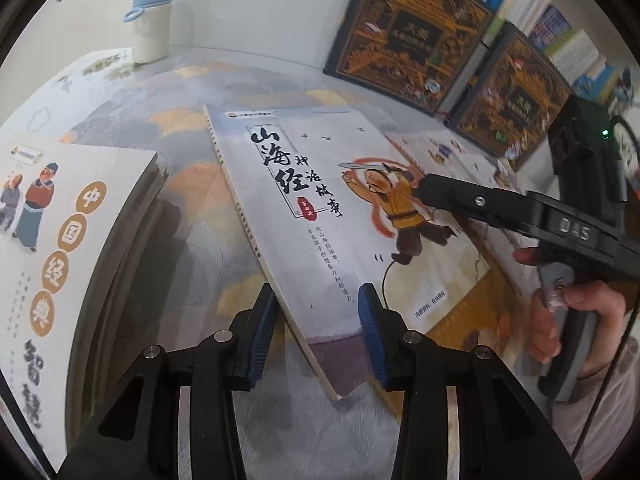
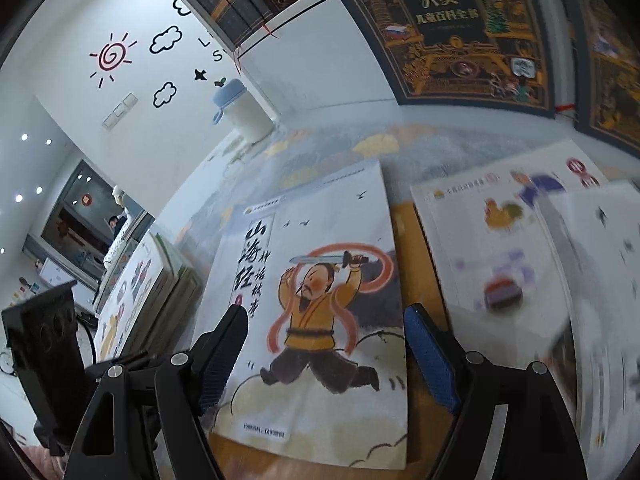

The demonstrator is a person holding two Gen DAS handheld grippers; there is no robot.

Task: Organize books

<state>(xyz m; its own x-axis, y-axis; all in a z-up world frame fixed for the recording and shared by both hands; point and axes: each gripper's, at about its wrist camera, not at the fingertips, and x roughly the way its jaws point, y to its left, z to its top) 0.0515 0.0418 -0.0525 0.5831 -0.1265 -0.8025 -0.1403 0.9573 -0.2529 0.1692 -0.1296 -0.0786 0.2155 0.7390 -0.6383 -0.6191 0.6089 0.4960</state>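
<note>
The thin white paperback with the sword-raising man in an orange robe (image 1: pixel 340 216) looks light and floppy to me, with a slick cover, so I judge the stiffer spine edge the best hold. My left hand-held gripper (image 1: pixel 318 312) is clamped on its near corner by the spine, lifting that edge off the cloud-patterned table (image 1: pixel 192 184). My right hand-held gripper (image 2: pixel 326 360) hovers over the cover, jaws wide and holding nothing (other paperbacks lie on either side).

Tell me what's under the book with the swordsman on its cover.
The swordsman book has its near corner raised in the left claw, over the patterned mat. Whatever lies beneath its middle is covered.
</note>
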